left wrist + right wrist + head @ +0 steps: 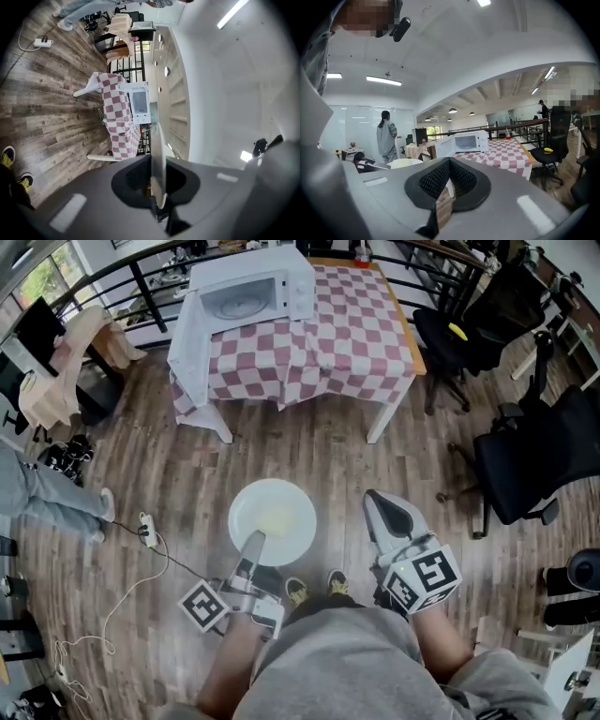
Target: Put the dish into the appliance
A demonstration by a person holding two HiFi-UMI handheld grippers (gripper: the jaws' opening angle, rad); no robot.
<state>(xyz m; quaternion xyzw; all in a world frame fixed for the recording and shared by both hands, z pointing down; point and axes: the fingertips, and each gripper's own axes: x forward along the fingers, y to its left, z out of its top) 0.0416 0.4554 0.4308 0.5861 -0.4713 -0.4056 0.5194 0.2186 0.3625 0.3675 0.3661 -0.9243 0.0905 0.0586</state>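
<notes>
While the left gripper (255,549) is squeezed shut on the near edge of the white dish (274,517), the dish sticks out past its tips, flat and face up, over the wood floor (309,456). In the left gripper view the dish shows as a thin edge between the two jaws, and they pinch it from both sides. The right gripper (389,517) hangs just beside the dish on the other side. Its jaws are closed together and have nothing in them. Straight ahead, and a little to the left, stands the white microwave (251,294) on a table (389,404) with a red and white checked cloth (361,329). Its door is swung open, so the inside is ready. The microwave is well apart from both grippers, with a wide stretch of floor in between. I think the left hand is the nearer one, since the oven sits on its side and the left gripper points that way. The dish has to travel forward and rim first to get to the open mouth, and I think it should stay flat on the way.
</notes>
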